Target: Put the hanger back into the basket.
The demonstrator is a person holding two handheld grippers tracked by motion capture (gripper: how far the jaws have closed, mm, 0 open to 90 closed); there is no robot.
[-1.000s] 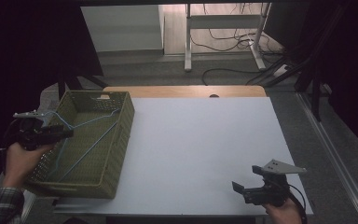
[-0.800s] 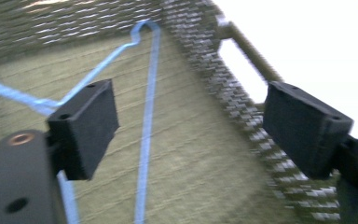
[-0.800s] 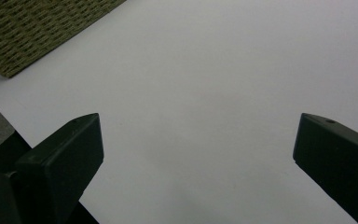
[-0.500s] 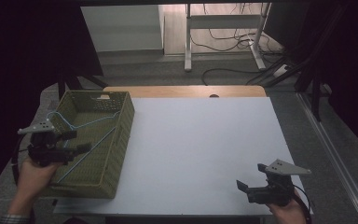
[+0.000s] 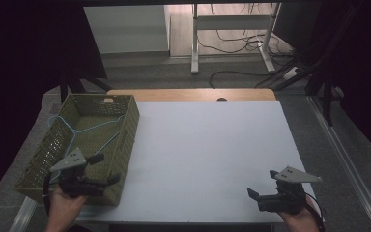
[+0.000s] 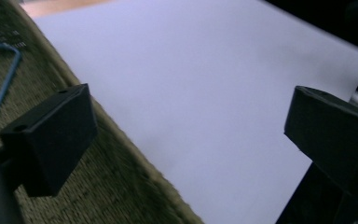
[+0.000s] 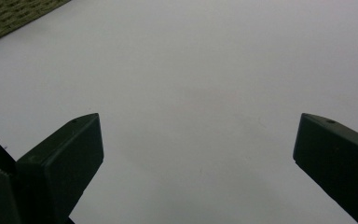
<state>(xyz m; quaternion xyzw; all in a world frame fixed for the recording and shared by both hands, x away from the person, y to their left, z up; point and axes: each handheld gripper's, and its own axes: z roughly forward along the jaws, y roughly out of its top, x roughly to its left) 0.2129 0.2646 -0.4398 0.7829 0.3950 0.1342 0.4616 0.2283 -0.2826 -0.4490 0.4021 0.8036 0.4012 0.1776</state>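
Claws both apart, empty: left claw (image 5: 105, 168) over basket (image 5: 125, 113) near corner, right claw (image 5: 262, 186) low over table (image 5: 207, 140) edge.

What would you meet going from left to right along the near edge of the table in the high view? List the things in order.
Olive basket holding blue wire hangers → left gripper over the basket's near corner → bare white table top → right gripper.

A white table (image 5: 212, 145) bears a green basket (image 5: 125, 140) at its left edge.
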